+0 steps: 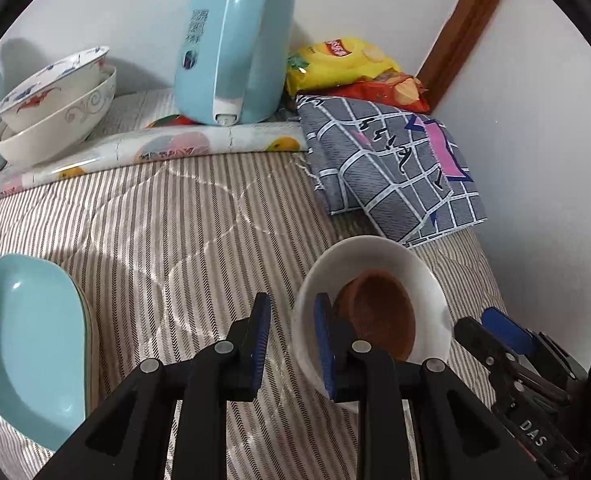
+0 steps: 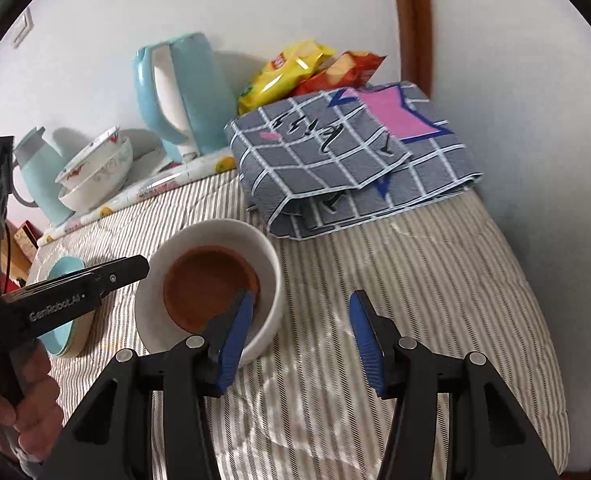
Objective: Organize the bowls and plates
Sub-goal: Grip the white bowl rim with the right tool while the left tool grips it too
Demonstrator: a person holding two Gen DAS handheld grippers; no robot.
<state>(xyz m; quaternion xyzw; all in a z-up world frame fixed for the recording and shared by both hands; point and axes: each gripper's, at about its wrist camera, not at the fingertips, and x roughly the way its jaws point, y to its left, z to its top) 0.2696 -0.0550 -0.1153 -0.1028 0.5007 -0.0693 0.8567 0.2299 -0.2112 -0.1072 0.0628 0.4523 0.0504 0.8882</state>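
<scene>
I see the round white ceramic bowl (image 2: 211, 288) upright, brown wooden dish (image 2: 209, 286) nested inside, my left gripper (image 1: 291, 344) narrowly parted astride its rim without clamping, my right gripper (image 2: 303, 340) half-open, empty beside it.

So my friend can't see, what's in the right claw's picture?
The open right claw hovers over a striped bed cover, beside a white bowl holding a brown bowl. Behind lie a checked cloth, a blue kettle and snack bags.
</scene>
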